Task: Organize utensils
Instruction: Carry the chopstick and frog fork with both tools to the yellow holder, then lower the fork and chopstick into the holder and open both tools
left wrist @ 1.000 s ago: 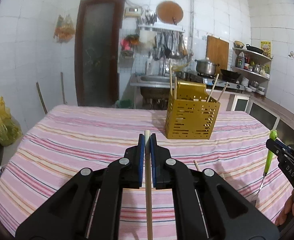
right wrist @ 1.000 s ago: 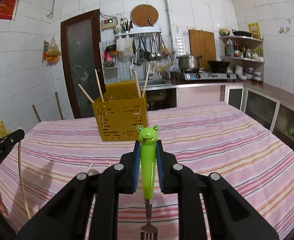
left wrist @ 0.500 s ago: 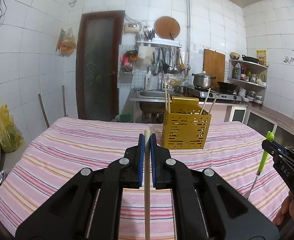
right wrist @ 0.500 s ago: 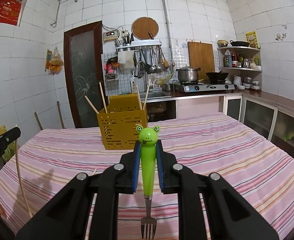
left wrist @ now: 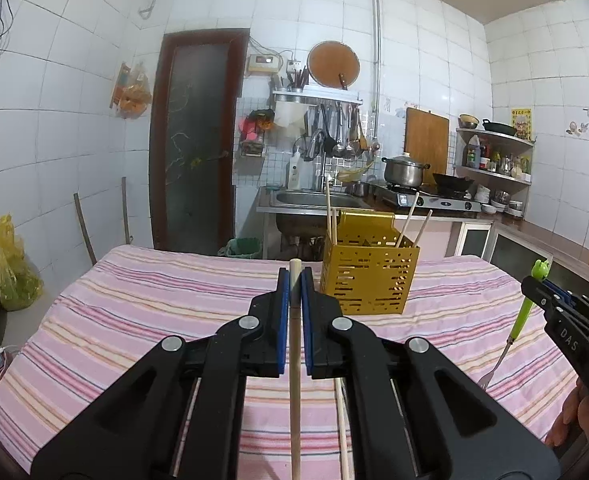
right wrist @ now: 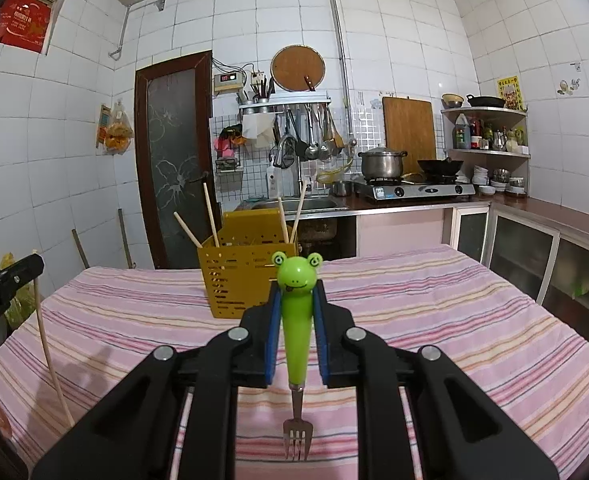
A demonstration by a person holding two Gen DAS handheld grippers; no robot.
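A yellow perforated utensil holder (left wrist: pixel 368 276) stands on the striped table, with several chopsticks in it; it also shows in the right wrist view (right wrist: pixel 240 276). My left gripper (left wrist: pixel 294 280) is shut on a wooden chopstick (left wrist: pixel 294 380), held above the table short of the holder; the chopstick (right wrist: pixel 48 344) hangs at the left of the right wrist view. My right gripper (right wrist: pixel 296 300) is shut on a green frog-handled fork (right wrist: pixel 296 320), tines pointing down. The fork (left wrist: pixel 524 312) shows at the right of the left wrist view.
A pink striped tablecloth (left wrist: pixel 134 312) covers the table. Another chopstick (left wrist: pixel 342 428) lies on the cloth under my left gripper. Behind the table are a sink (left wrist: pixel 314 200), a stove with a pot (right wrist: pixel 382 164), shelves and a dark door (left wrist: pixel 196 140).
Both grippers have risen and tilted up, so the holder sits lower in each view and more wall and ceiling shows. Both grips are unchanged.
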